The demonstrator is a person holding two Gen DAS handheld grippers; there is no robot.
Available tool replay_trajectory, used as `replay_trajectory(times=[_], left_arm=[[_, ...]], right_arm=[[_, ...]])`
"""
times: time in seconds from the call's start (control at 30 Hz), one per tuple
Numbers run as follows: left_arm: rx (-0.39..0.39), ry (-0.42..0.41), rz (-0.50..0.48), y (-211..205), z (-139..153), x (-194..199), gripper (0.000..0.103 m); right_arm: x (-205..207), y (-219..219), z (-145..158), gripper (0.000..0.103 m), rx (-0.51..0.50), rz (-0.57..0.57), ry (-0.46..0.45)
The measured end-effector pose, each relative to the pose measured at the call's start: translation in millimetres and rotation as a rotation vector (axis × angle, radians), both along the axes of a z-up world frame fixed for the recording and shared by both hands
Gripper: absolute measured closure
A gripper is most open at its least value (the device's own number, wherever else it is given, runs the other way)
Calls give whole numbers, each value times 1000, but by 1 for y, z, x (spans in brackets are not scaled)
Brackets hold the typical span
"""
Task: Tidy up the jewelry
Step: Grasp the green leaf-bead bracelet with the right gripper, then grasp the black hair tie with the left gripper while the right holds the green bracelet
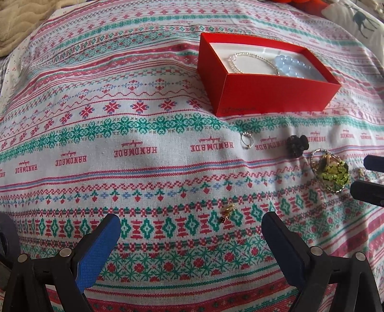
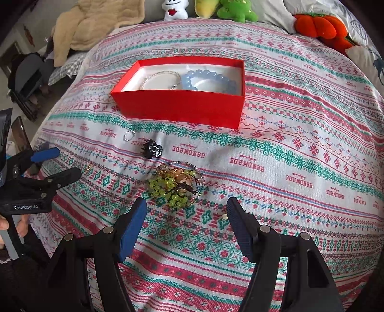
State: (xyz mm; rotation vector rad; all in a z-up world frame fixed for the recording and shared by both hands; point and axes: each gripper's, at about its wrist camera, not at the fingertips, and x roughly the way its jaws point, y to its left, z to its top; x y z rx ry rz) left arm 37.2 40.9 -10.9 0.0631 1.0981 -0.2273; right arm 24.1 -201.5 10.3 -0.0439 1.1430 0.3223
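A red open box [image 1: 271,94] [image 2: 182,105] on the patterned cloth holds a pearl bracelet [image 1: 249,60] [image 2: 159,78] and a blue bead bracelet [image 1: 294,66] [image 2: 208,80]. On the cloth in front lie a thin silver ring [image 1: 246,140] [image 2: 129,136], a black hair claw [image 1: 297,145] [image 2: 152,148], a tangle of green beads and gold pieces [image 1: 332,172] [image 2: 176,184], and a small gold earring [image 1: 228,210]. My left gripper [image 1: 190,228] is open and empty, just short of the earring. My right gripper [image 2: 186,214] is open and empty, just short of the tangle.
A small pale stud [image 2: 224,217] lies by the right finger. Plush toys [image 2: 236,9] and an orange plush [image 2: 321,27] line the far edge. A beige blanket [image 2: 88,26] lies far left. The patterned cloth [image 2: 300,168] covers the bed.
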Motion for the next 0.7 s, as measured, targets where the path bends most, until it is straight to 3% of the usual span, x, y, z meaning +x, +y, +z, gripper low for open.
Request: replay_trajectory(times=[0.07, 0.17, 0.43, 0.7], left_arm=[[5, 2, -11, -2, -2, -1, 6], [13, 3, -25, -6, -3, -3, 6], [14, 8, -39, -6, -5, -4, 6], [-37, 4, -44, -7, 1, 0, 6]], right_arm=[[3, 3, -1, 33, 10, 0, 4], [10, 7, -5, 42, 18, -7, 16], [21, 16, -17, 86, 13, -8, 57], [18, 6, 5, 92, 52, -22, 15]])
